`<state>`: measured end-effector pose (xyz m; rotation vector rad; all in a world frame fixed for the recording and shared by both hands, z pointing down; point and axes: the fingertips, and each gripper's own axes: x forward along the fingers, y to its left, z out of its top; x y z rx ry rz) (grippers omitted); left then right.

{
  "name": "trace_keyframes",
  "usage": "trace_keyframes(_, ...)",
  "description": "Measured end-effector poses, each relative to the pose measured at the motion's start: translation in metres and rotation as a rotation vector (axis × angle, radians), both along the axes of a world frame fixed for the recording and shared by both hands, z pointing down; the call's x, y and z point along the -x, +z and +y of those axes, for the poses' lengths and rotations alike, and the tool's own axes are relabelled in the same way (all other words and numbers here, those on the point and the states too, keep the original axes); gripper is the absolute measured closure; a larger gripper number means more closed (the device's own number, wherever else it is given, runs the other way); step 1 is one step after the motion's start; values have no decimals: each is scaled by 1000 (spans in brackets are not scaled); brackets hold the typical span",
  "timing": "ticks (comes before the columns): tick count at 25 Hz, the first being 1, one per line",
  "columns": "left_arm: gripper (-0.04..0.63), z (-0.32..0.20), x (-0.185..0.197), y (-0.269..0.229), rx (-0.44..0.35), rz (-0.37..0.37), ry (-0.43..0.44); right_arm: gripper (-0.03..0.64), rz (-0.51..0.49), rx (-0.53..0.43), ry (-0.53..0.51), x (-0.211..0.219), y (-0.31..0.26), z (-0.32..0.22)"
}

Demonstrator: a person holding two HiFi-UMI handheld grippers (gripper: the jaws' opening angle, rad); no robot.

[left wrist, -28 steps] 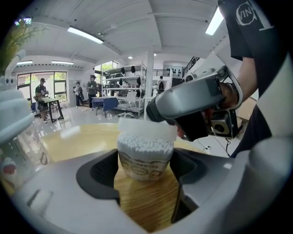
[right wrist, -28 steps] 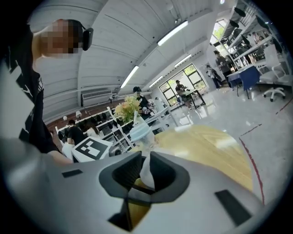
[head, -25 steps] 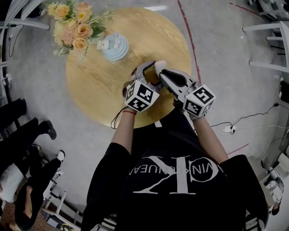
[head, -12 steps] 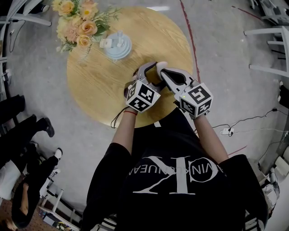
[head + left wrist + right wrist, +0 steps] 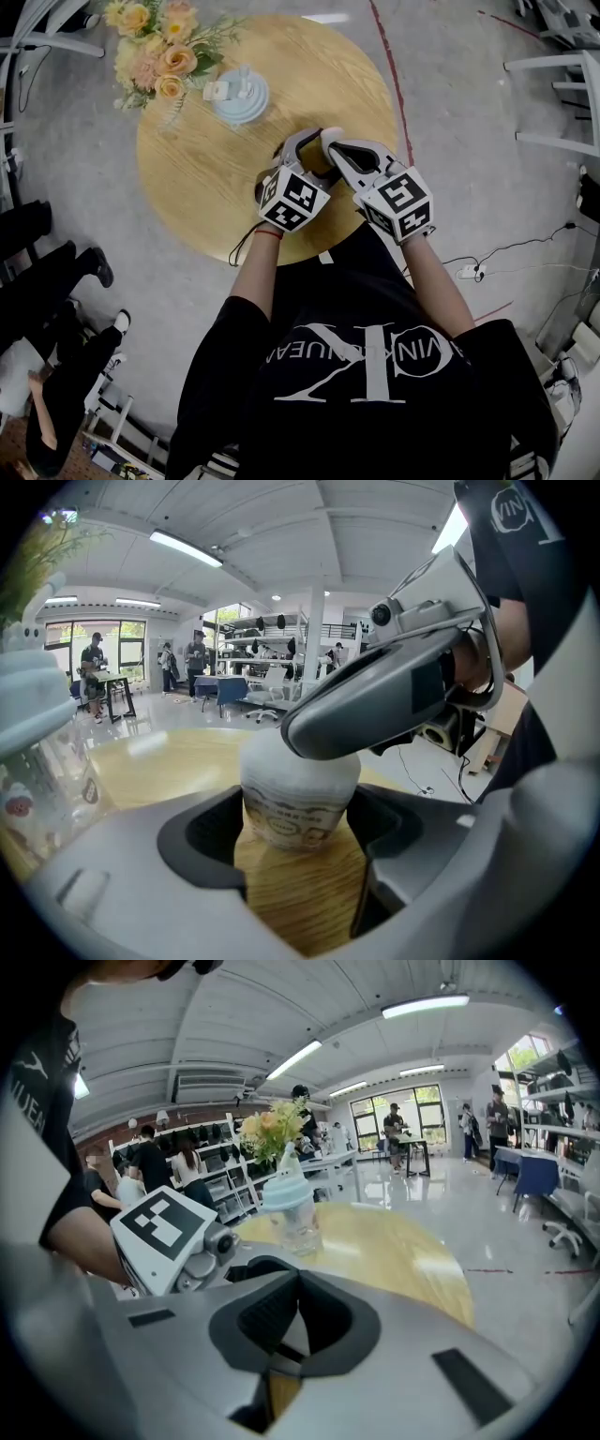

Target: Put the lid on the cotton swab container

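Observation:
The cotton swab container [image 5: 298, 794] stands on the round wooden table [image 5: 206, 178], a white domed lid [image 5: 333, 133] on top of it. My left gripper [image 5: 309, 142] is shut on the container, one pad at each side of its printed body [image 5: 281, 822]. My right gripper [image 5: 330, 142] is shut with nothing between its jaws. It lies across the top of the lid, seen as a grey finger [image 5: 375, 705] in the left gripper view. In the head view the container's body is hidden by both grippers. The right gripper view shows only its own closed jaws [image 5: 298, 1283].
A vase of orange and pink flowers [image 5: 155, 56] stands at the table's far left edge. Beside it is a clear jar with a pale blue lid [image 5: 241, 94], also visible past my right gripper [image 5: 286, 1206]. Cables [image 5: 487, 253] lie on the floor to the right.
My right gripper's jaws have closed and it has shifted a little left, onto the top of the container. My left gripper has stayed round the container.

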<state>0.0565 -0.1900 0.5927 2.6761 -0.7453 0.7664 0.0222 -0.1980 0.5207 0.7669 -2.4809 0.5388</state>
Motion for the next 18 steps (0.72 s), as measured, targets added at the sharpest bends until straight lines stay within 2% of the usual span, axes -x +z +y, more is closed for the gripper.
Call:
trace_keyframes(10, 241, 1, 1, -2, 6, 19, -7, 601, -12, -11, 7, 0, -1, 0)
trace_keyframes(18, 242, 6, 19, -14, 2, 44, -28, 601, -43, -3, 22, -1, -2, -1)
